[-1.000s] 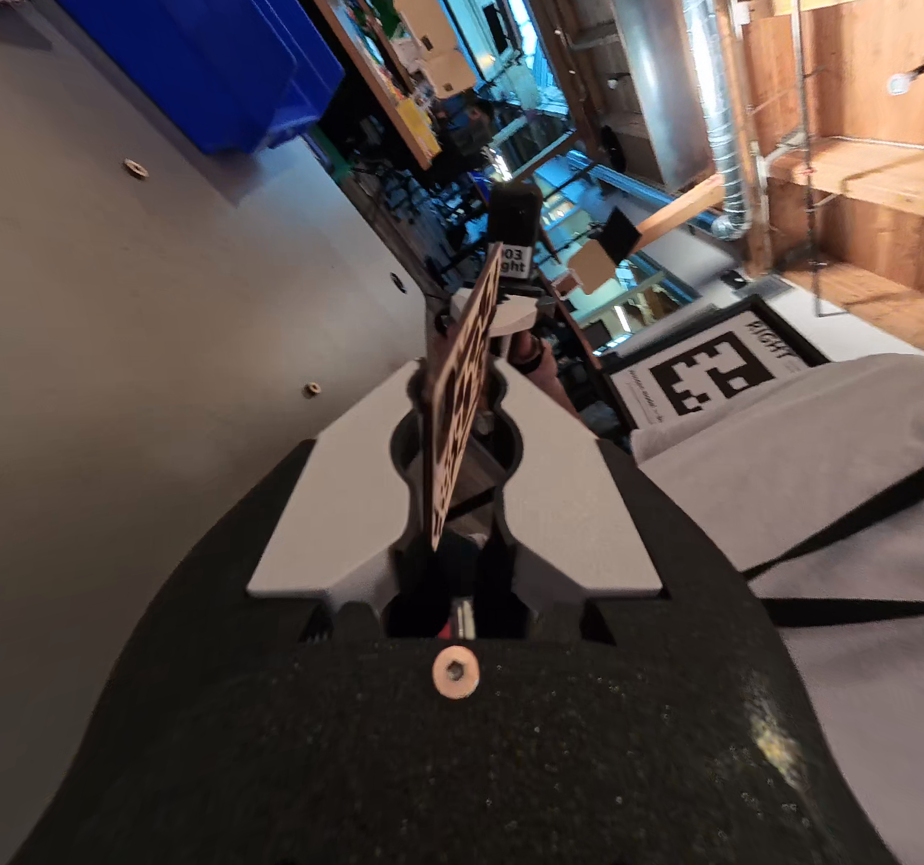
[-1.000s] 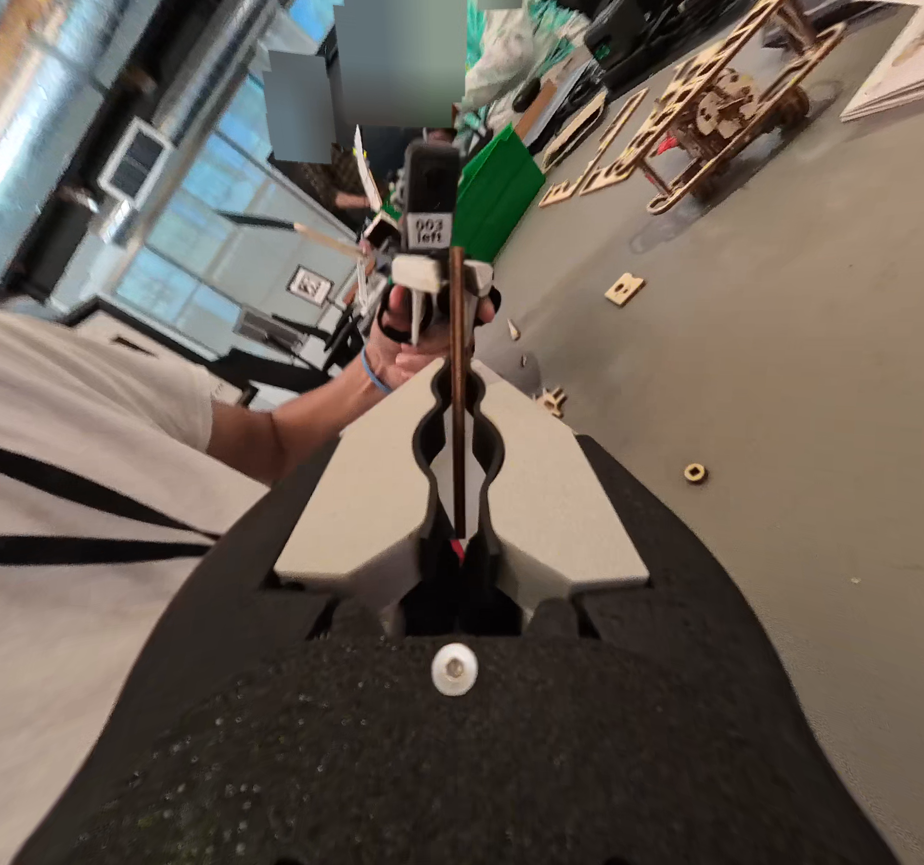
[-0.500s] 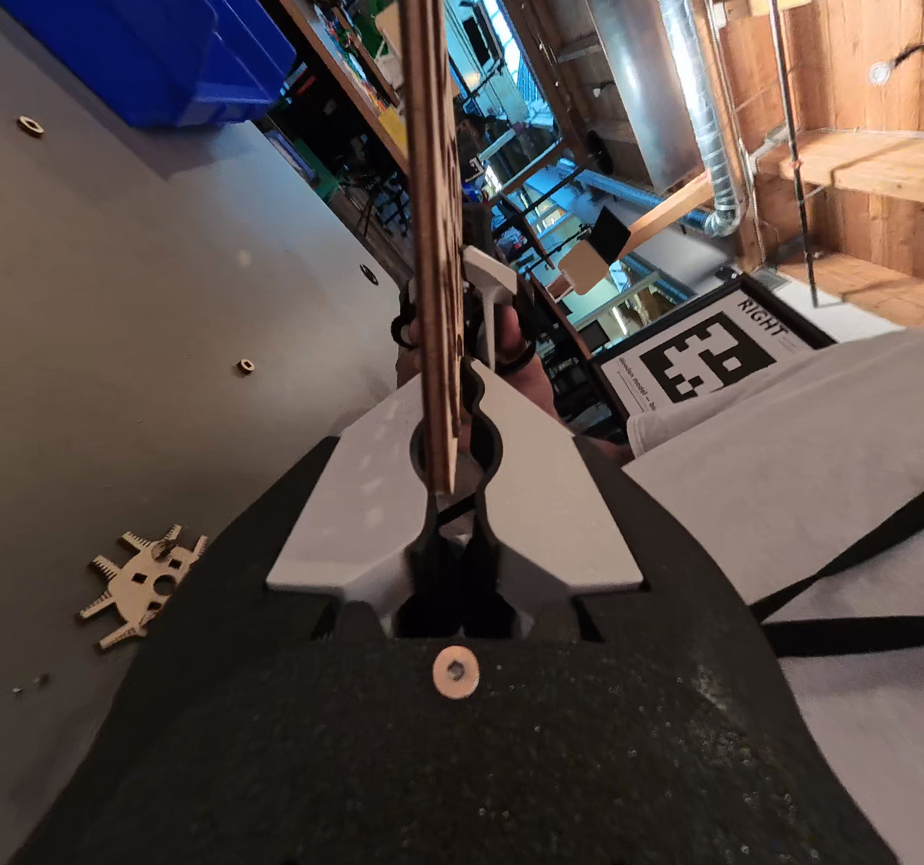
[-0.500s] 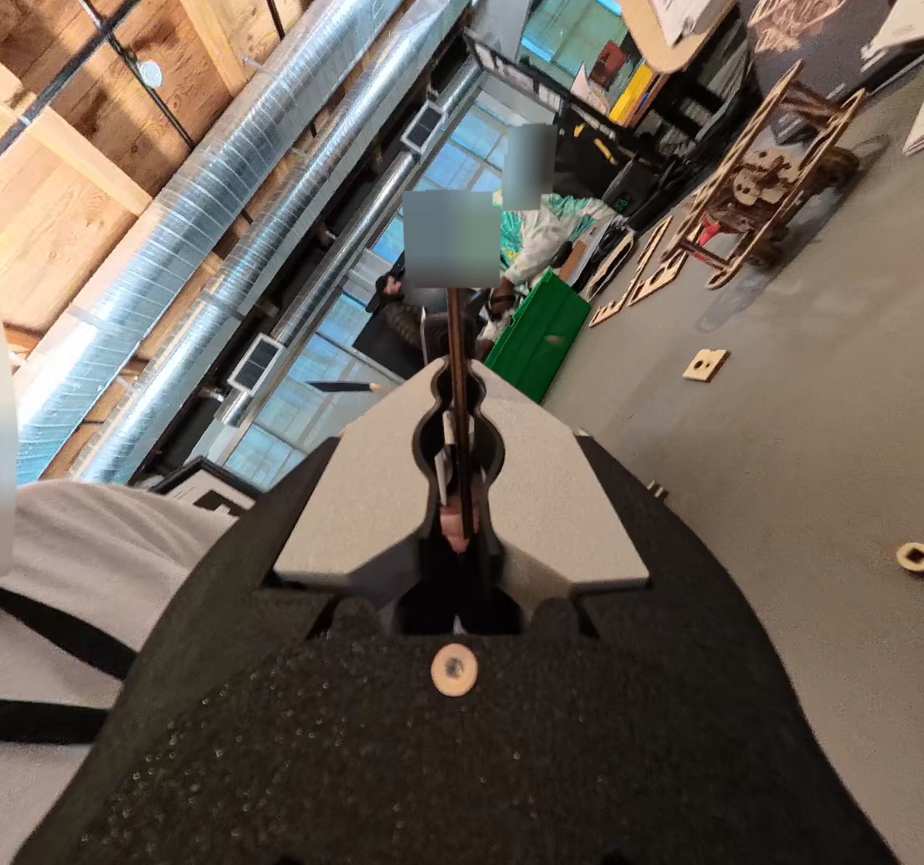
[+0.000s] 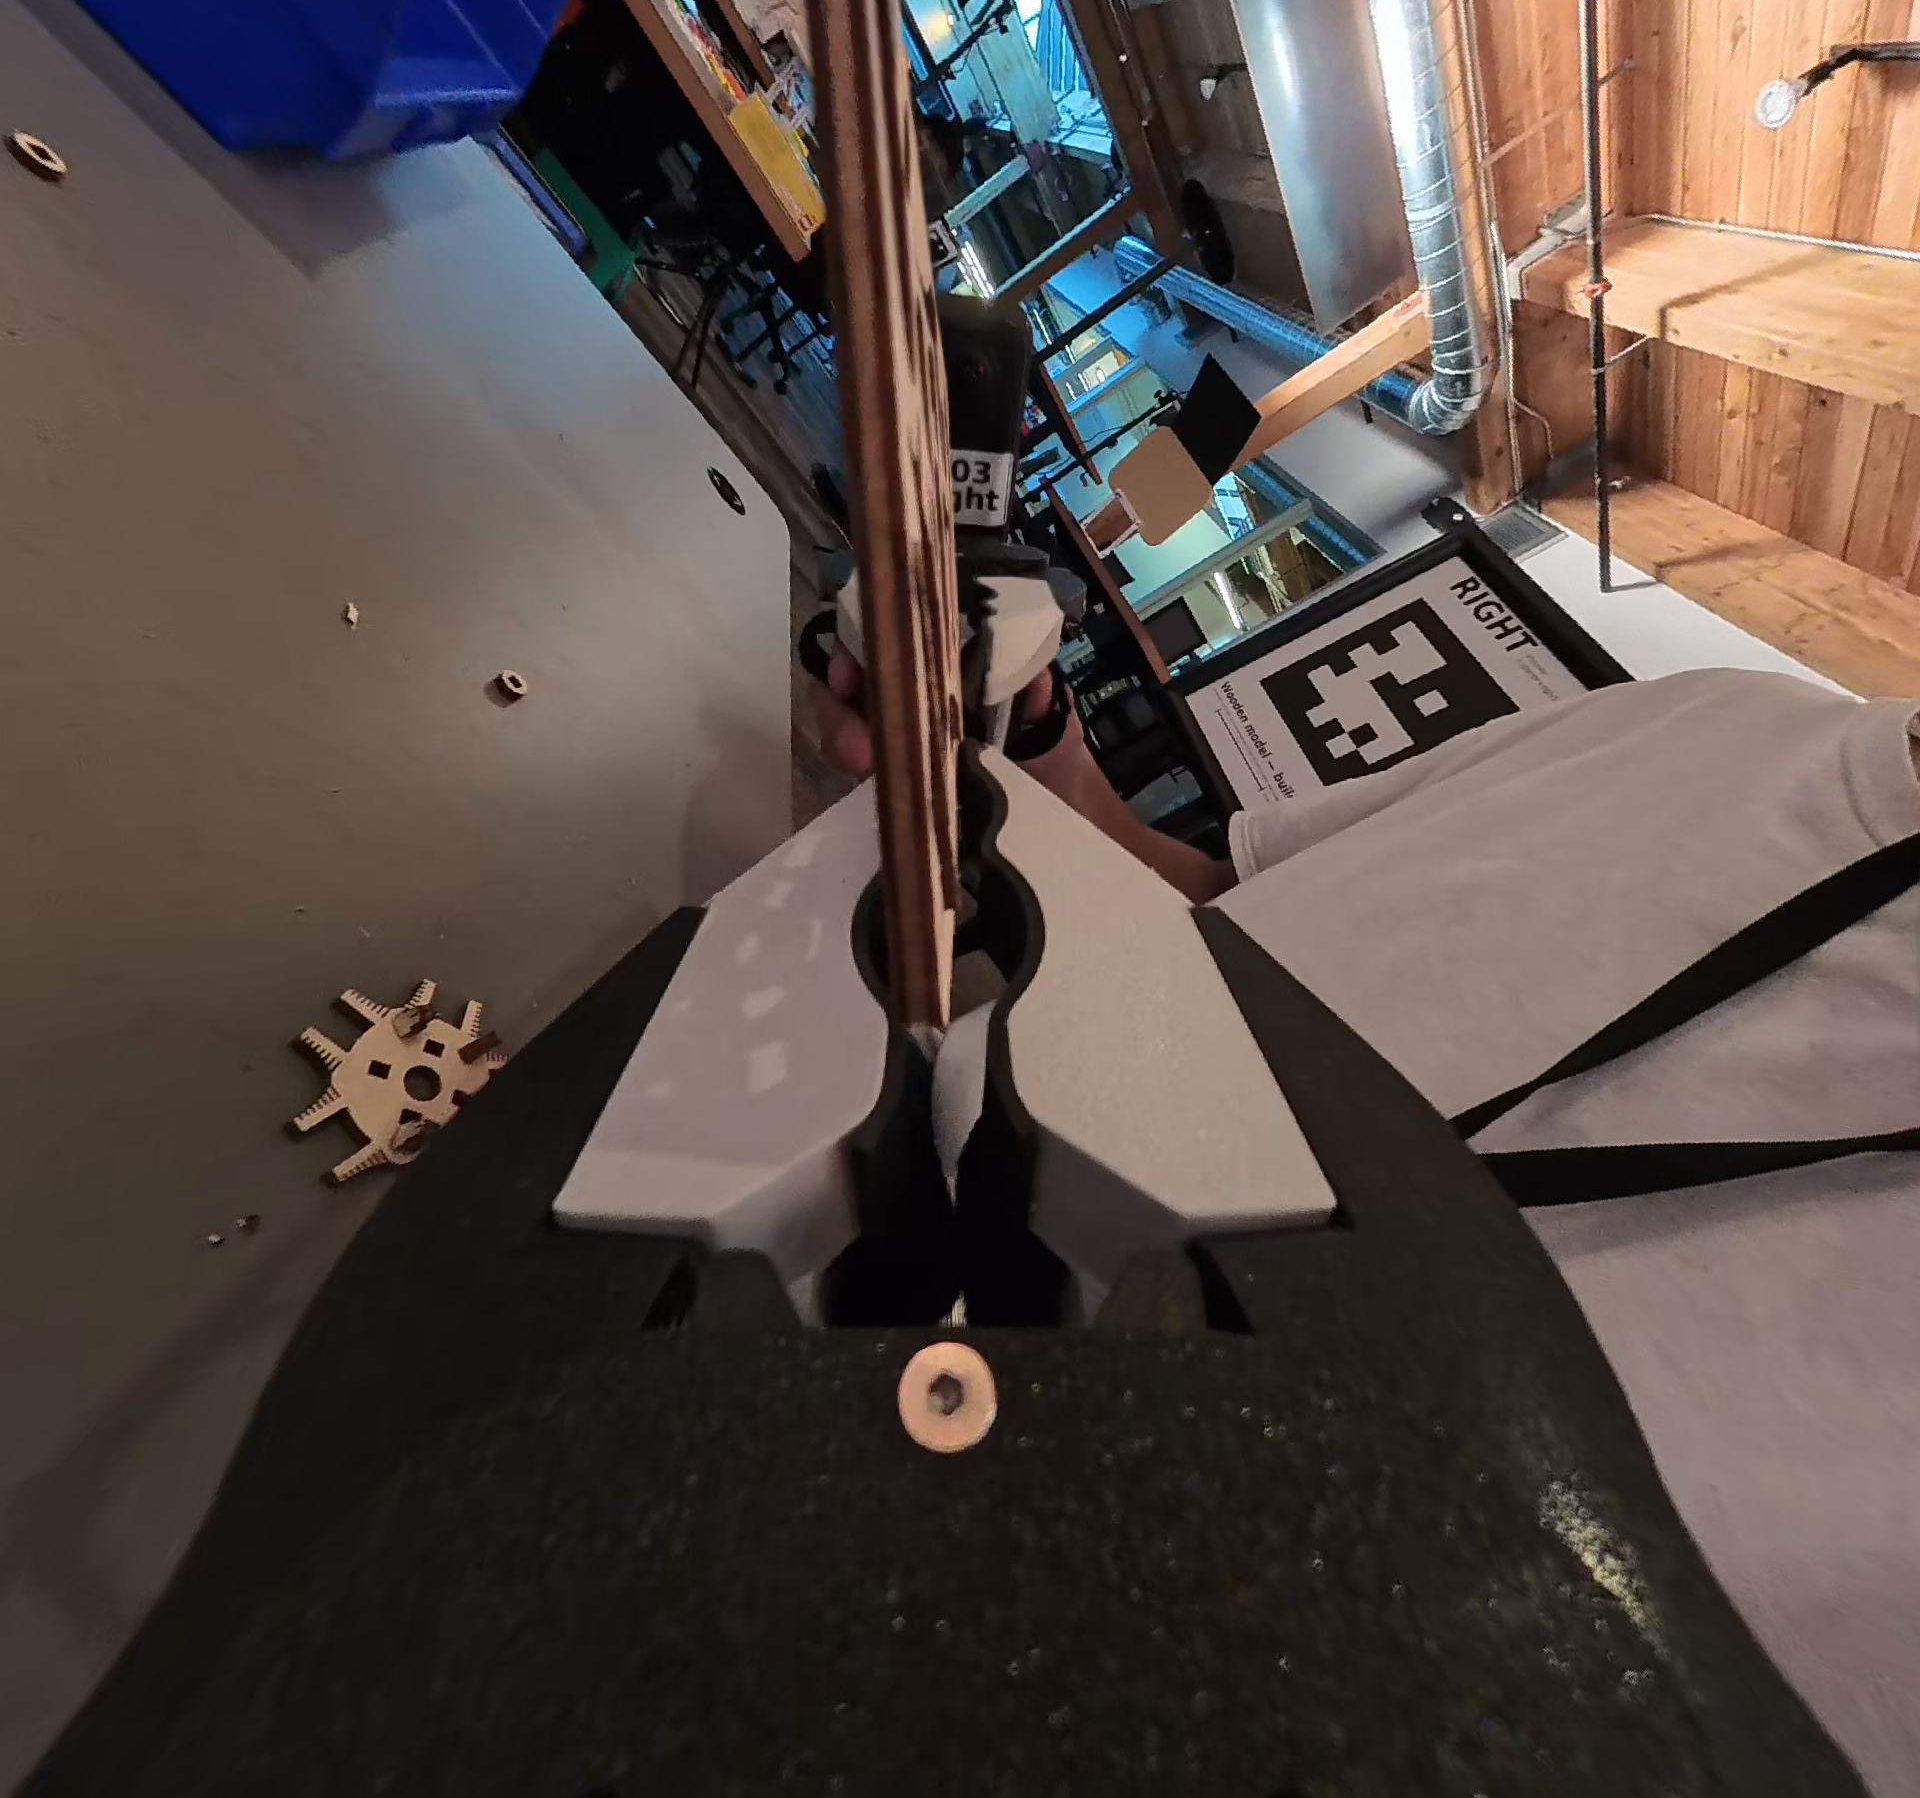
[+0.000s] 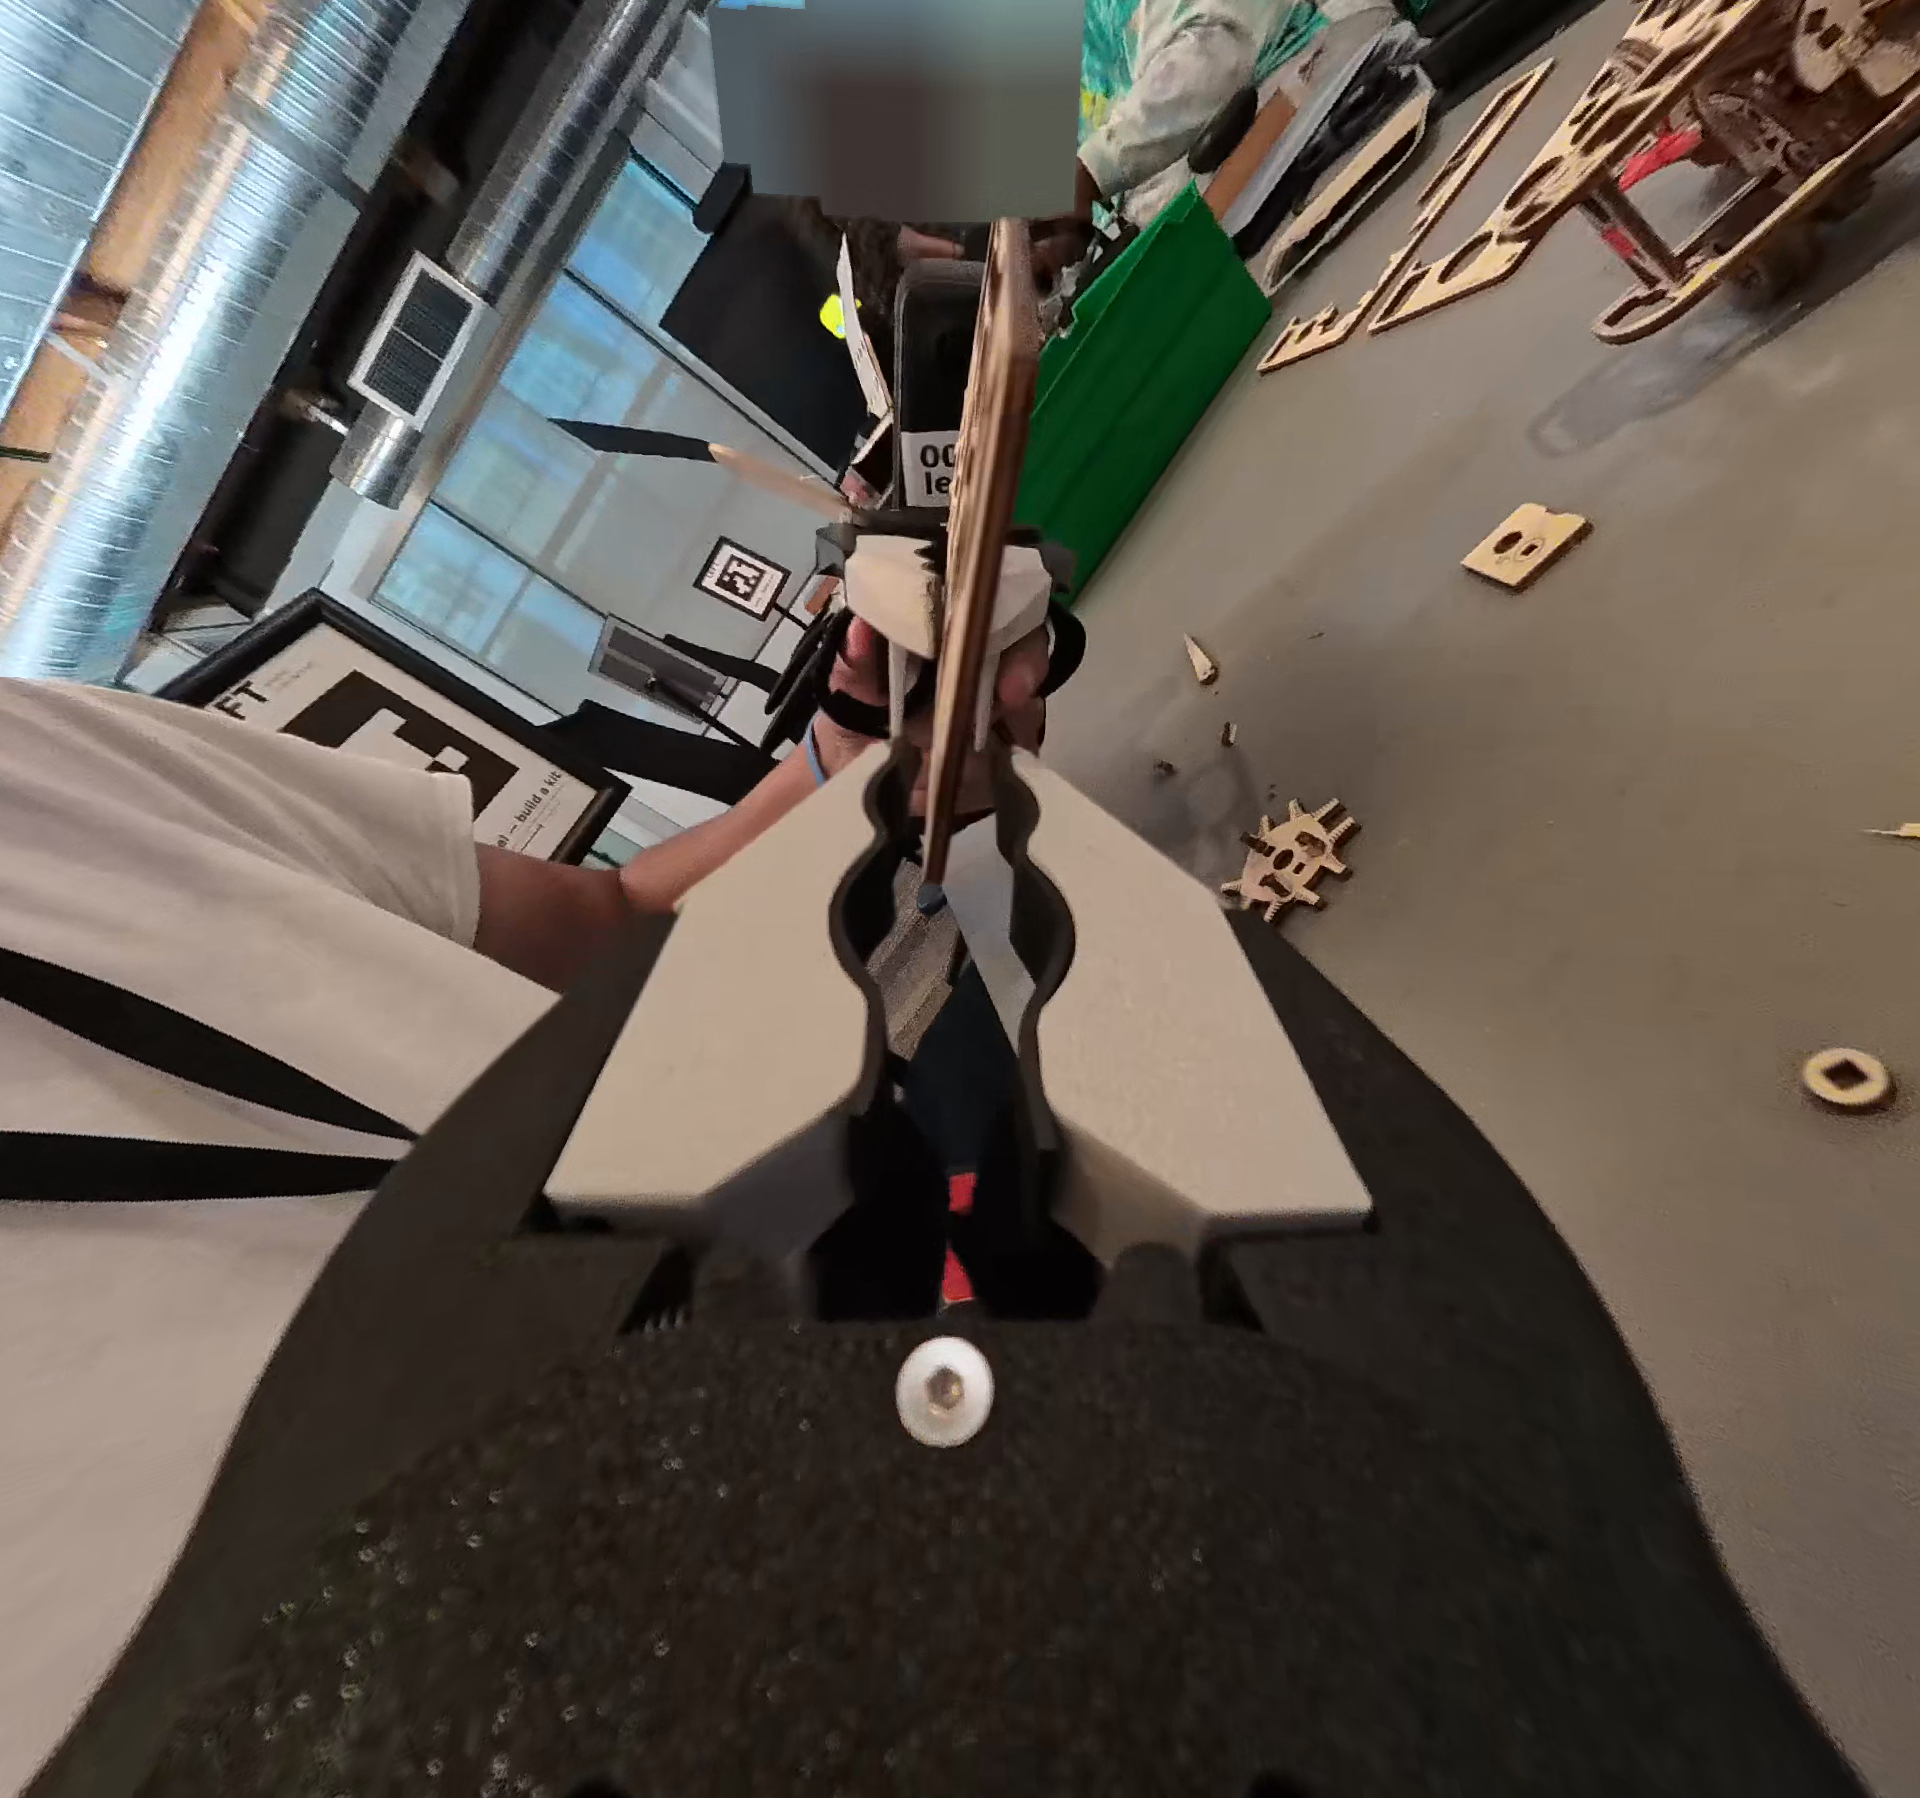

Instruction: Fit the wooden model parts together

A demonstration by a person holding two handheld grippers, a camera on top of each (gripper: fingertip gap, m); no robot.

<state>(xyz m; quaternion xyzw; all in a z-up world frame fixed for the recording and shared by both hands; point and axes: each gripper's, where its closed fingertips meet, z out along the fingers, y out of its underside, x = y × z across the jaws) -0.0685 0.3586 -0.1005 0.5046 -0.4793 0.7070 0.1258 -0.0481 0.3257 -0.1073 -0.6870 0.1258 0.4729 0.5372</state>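
A thin wooden sheet part (image 5: pixel 883 398) with cut-outs shows edge-on and stands up between my left gripper's (image 5: pixel 925 792) fingers, which are shut on it. In the right wrist view the same sheet (image 6: pixel 992 460) runs from the left gripper (image 6: pixel 940 605) farther off down into the gap of my right gripper (image 6: pixel 954 766). The right jaws stand apart around its lower end, open, with daylight on both sides. The right gripper also shows behind the sheet in the left wrist view (image 5: pixel 997 636). Both grippers are above the grey table (image 5: pixel 260 605).
A toothed wooden piece (image 5: pixel 400 1078) lies on the table, also in the right wrist view (image 6: pixel 1288 855). Small washers (image 5: pixel 509 683) (image 6: pixel 1844 1081) and a square piece (image 6: pixel 1525 543) lie around. A part-built wooden model (image 6: pixel 1714 86), cut-out strips (image 6: pixel 1423 231), a green bin (image 6: pixel 1132 377) and blue bins (image 5: pixel 260 13) stand at the edges. There is about 5 cm between the tips of the two grippers.
The right gripper's jaws were shut on the sheet and now stand apart around it. The left gripper keeps its hold. Both views have swung, and the sheet has turned more upright.
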